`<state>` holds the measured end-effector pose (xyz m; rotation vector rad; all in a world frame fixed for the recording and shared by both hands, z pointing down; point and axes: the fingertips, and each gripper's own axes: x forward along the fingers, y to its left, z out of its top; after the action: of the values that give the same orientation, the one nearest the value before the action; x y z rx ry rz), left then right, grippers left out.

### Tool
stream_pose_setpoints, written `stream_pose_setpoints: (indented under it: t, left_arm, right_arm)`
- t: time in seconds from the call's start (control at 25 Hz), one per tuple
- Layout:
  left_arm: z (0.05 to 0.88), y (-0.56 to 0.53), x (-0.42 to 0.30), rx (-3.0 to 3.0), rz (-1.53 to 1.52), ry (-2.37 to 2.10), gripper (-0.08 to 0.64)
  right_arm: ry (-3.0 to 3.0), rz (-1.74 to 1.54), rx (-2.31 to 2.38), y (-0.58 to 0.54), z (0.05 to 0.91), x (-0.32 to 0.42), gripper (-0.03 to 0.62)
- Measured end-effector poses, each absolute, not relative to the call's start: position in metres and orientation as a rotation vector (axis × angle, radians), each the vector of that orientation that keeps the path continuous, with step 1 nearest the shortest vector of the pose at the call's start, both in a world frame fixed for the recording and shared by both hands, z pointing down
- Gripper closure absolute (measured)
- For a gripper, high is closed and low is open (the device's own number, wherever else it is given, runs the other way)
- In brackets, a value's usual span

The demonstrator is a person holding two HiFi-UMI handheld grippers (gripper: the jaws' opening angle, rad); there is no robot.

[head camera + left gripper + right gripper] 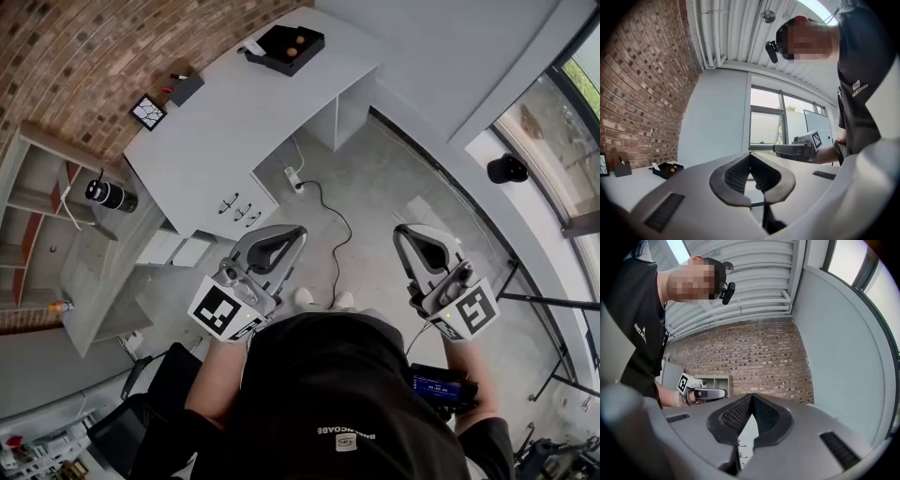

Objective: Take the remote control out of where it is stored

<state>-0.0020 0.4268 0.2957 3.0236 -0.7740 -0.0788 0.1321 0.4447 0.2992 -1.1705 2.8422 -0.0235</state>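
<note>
No remote control shows in any view. I hold both grippers level in front of my body, above the concrete floor. The left gripper (298,230) is shut, its tips meeting with nothing between them (750,154). The right gripper (401,230) is likewise shut and empty (751,395). Each gripper shows in the other's view: the right gripper (777,149) against the window, the left gripper (723,392) against the brick wall. A white desk (234,103) with a block of drawers (239,208) stands ahead to the left, drawers shut.
On the desk sit a black tray (286,47) with orange things, a pen holder (185,86) and a small frame (148,112). A power strip (293,178) and cable lie on the floor. Shelves (37,216) stand left, a tripod (544,300) right.
</note>
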Motion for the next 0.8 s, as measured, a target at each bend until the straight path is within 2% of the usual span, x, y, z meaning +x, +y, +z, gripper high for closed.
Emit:
stream_pose_setpoints:
  t: [0.8]
  left_arm:
    - [0.312,0.457,0.036,2.978,-0.061,-0.853,0.552]
  right_arm:
    - [2.802,-0.092,-1.098,0.467,0.313,0.187,0.587]
